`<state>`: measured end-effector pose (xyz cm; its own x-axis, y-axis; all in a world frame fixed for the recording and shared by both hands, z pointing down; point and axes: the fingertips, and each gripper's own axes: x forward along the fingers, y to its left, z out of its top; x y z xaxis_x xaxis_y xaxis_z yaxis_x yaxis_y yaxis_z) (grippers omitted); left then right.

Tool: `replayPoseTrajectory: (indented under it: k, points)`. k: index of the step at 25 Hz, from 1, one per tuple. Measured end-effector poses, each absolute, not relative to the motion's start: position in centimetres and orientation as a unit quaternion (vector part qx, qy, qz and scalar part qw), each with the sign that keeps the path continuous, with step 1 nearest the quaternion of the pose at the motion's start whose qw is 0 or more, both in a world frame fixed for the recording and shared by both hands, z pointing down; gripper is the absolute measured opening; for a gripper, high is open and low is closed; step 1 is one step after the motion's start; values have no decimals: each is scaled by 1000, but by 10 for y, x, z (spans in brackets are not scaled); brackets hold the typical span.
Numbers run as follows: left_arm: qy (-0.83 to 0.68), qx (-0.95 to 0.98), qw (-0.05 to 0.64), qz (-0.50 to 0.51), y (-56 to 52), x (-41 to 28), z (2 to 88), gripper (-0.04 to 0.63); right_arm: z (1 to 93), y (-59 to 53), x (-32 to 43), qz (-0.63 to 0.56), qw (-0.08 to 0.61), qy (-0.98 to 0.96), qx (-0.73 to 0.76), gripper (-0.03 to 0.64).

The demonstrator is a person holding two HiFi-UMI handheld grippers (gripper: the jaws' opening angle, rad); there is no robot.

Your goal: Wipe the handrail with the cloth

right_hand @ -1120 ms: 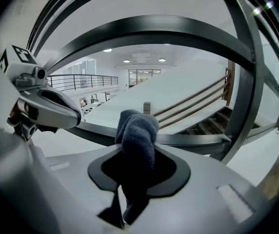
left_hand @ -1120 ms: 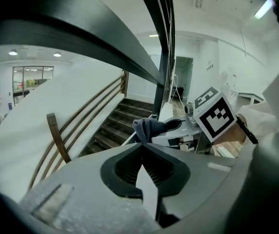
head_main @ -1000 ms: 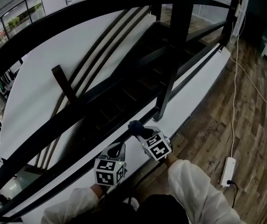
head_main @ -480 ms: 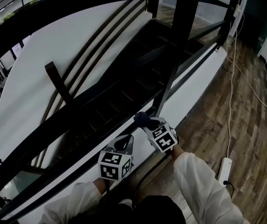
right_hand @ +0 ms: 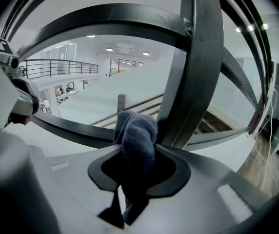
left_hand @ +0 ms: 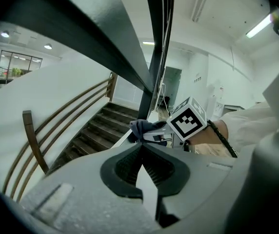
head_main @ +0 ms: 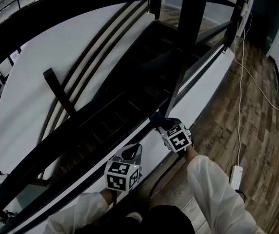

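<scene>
Along the landing edge, the dark staircase (head_main: 129,96) drops away to the upper right, its lower steps hidden by the broad black handrail (head_main: 81,4) that sweeps across the top of the head view and runs off both sides. The plank floor (head_main: 237,111) on the right lies open, crossed only by a thin white cable (head_main: 240,82) running to a power strip (head_main: 236,177) near the person's right sleeve. A slimmer lower rail (right_hand: 71,126) passes below the handrail and meets a thick upright post (right_hand: 193,82). The right claw (head_main: 161,123) is clenched on the dark blue cloth (right_hand: 137,130), whose bunched end reaches the lower rail just beside that post; whether it presses on the metal is hard to make out, and from above the marker cube covers most of the cloth. The left claw (left_hand: 142,147) sits lower and nearer the person, off the rails, its jaws together with nothing between them.
</scene>
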<state>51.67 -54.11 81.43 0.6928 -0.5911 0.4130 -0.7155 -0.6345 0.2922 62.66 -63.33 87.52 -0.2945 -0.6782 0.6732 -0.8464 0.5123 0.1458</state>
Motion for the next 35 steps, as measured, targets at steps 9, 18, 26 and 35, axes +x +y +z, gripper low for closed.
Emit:
replayPoseTrajectory:
  k: [9,18,26,35]
  points:
    - [-370,895,207,141,-544,504,811,3,874,-645,643,115,360,-770,514,100]
    - [-361,893,200,177,-522,488,802,3,840,-610,628,146,328,-766,532,98]
    - [-320,910,153,216,-444,471,715,3,742,-519,600,164,332,-784,499,97]
    - [-482,837,177,189,-350,366,528,2,547,-388,510,122,325,-829,438,97]
